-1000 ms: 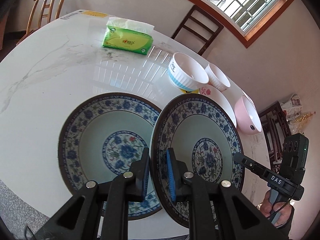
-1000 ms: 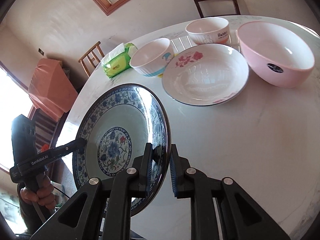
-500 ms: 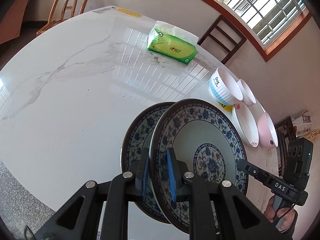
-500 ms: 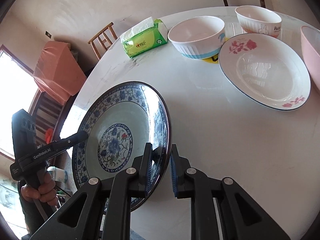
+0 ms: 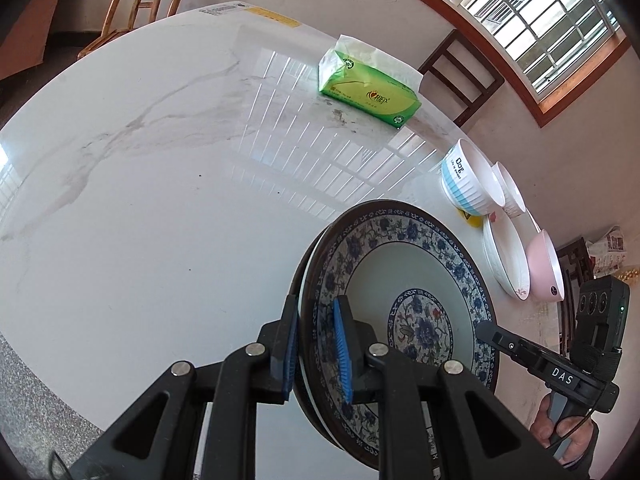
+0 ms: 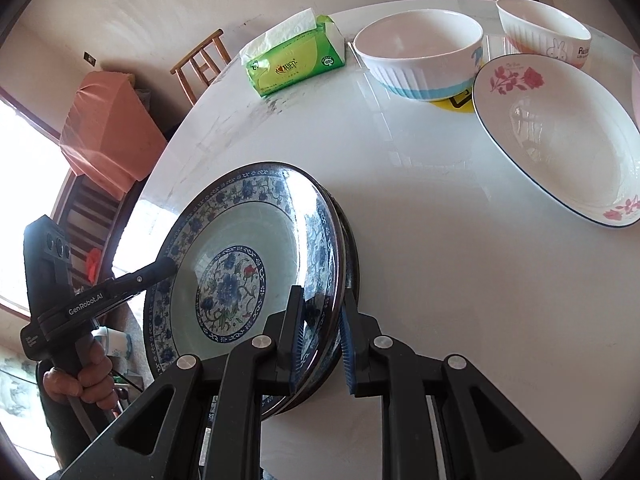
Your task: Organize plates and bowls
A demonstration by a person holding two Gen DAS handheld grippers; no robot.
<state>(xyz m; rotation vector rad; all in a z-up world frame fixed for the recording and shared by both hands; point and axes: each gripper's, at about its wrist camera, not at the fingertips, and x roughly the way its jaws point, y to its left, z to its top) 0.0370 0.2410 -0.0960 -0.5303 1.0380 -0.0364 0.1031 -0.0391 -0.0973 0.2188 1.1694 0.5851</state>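
Gripping blue-patterned plate (image 5: 404, 280) rims: left gripper (image 5: 316, 344), right gripper (image 6: 320, 340), seemingly level.

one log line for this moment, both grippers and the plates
left gripper: shut on blue plate | right gripper: shut on blue plate | plate over second blue plate

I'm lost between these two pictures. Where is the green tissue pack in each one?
Left wrist view: the green tissue pack lies in the upper middle, far across the table.
Right wrist view: the same pack sits upper left of centre.
Shared landmark: the white bowl with blue stripes, right of the pack in both.
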